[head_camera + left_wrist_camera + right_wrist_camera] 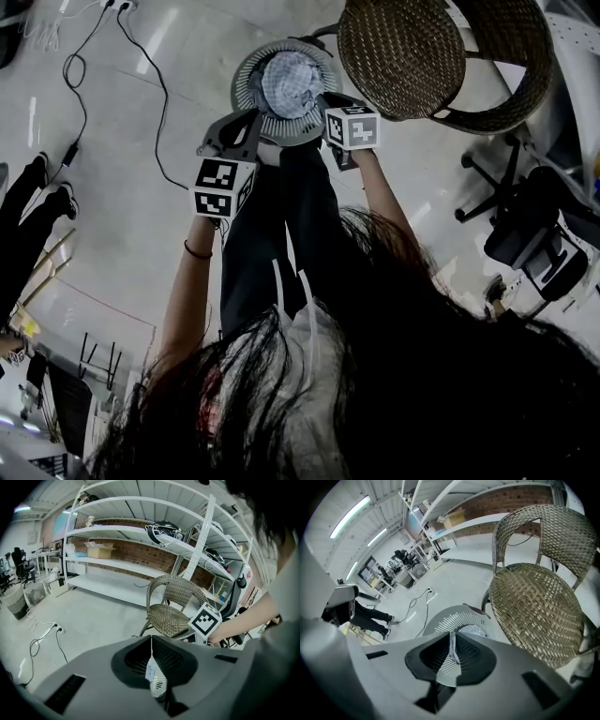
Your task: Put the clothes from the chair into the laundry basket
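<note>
Shut tight and empty, left tool [249, 131] and right tool [324, 101] just above laundry basket [244, 73]; clothes [289, 82] down inside; chair [405, 52] bare, off right.

Clothes [289, 80] lie in the laundry basket [242, 82] on the floor [122, 216] — wicker chair [403, 56] just beside it at right, power cable [165, 94] at left, shelving [117, 530] behind the chair.

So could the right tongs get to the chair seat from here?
Probably, but not straight away. The chair stands right beside the laundry basket, its seat bare, nothing between. But the right tongs are shut on the basket's rim, so they'd need to let go first.
</note>
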{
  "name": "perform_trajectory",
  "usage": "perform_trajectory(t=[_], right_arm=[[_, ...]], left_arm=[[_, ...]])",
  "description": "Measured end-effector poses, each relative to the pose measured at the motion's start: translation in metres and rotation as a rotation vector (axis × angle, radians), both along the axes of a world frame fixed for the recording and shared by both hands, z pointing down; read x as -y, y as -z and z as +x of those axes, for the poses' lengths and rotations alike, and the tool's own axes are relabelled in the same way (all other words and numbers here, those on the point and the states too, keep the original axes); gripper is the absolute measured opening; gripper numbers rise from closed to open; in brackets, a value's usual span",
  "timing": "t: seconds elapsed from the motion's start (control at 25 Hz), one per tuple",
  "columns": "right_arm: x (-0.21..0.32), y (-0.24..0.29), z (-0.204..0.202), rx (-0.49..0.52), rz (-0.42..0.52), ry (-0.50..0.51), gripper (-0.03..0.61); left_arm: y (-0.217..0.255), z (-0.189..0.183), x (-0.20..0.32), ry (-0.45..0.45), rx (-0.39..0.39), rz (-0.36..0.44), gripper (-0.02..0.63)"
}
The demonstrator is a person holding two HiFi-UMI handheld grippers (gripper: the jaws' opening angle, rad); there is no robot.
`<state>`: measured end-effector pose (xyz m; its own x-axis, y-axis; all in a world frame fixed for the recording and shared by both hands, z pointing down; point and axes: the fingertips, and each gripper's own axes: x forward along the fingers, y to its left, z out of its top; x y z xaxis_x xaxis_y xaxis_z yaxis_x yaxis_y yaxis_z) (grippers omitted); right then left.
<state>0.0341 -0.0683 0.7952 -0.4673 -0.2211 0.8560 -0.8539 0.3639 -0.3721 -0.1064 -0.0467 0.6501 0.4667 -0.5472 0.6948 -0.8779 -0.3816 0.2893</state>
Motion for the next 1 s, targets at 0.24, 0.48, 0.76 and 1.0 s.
perform_trajectory(t=[0.24,0.48,0.76,1.0], right_arm=[[0.002,0.042,0.002,0.066,0.060,-0.087,0.041],[0.002,0.097,-0.010,0.123,0.145,-0.090,0.041],[0.000,0.165,-0.032,0.195,0.231,-0.090,0.041],[-0.011,0.218,-0.046,0.246,0.276,-0.110,0.041]], left_arm=[[0.019,-0.008,-0.004,0.016,0.000,0.022,0.020],[0.050,-0.015,-0.011,0.030,-0.016,0.059,0.019],[0.086,-0.027,-0.021,0.074,-0.045,0.107,0.019],[0.122,-0.041,-0.031,0.116,-0.062,0.145,0.020]])
